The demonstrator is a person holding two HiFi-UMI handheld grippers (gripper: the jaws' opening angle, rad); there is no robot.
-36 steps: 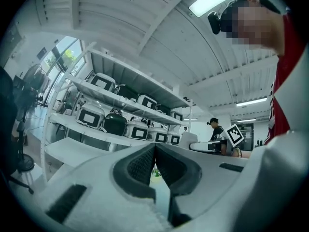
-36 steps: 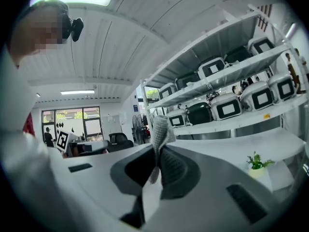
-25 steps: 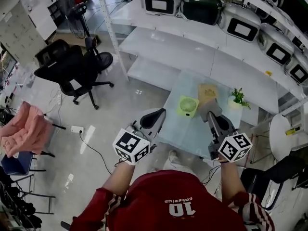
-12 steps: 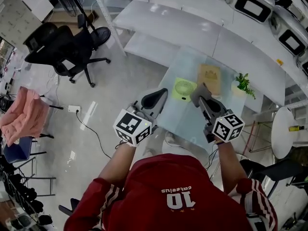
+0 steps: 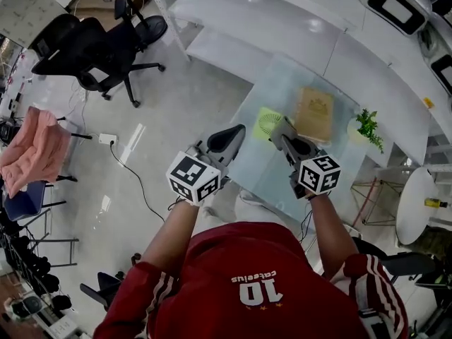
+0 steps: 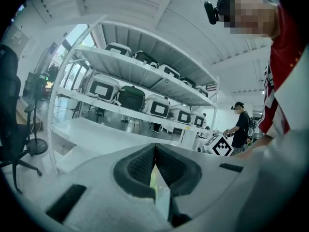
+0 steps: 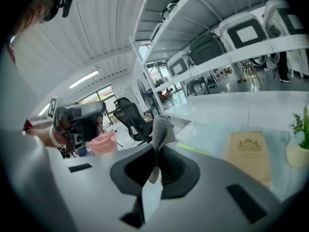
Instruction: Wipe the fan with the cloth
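Looking down from the head view, I see the small green fan (image 5: 263,123) lying flat on the glass table (image 5: 272,171) at 12 o'clock from me, with a tan book (image 5: 314,114) just beside it at its 3 o'clock and a little potted plant (image 5: 367,127) farther that way. My right gripper (image 5: 284,134) reaches over the fan's near right edge, a grey cloth (image 5: 280,126) tufting from its tip; my left gripper (image 5: 229,134) hangs off the table's left edge at the fan's 8 o'clock. In the left gripper view the jaws are clenched together on nothing, with only a green sliver showing past them. In the right gripper view the jaws are clamped on the folded cloth, which stands up limp at 12 o'clock, with the book at 3 o'clock. I judge the fan light, hard plastic and likely to skid on glass, its grille thin enough to flex, so I would pin its outer rim with the free gripper. The cloth is soft and floppy, best pinched low at the fold.
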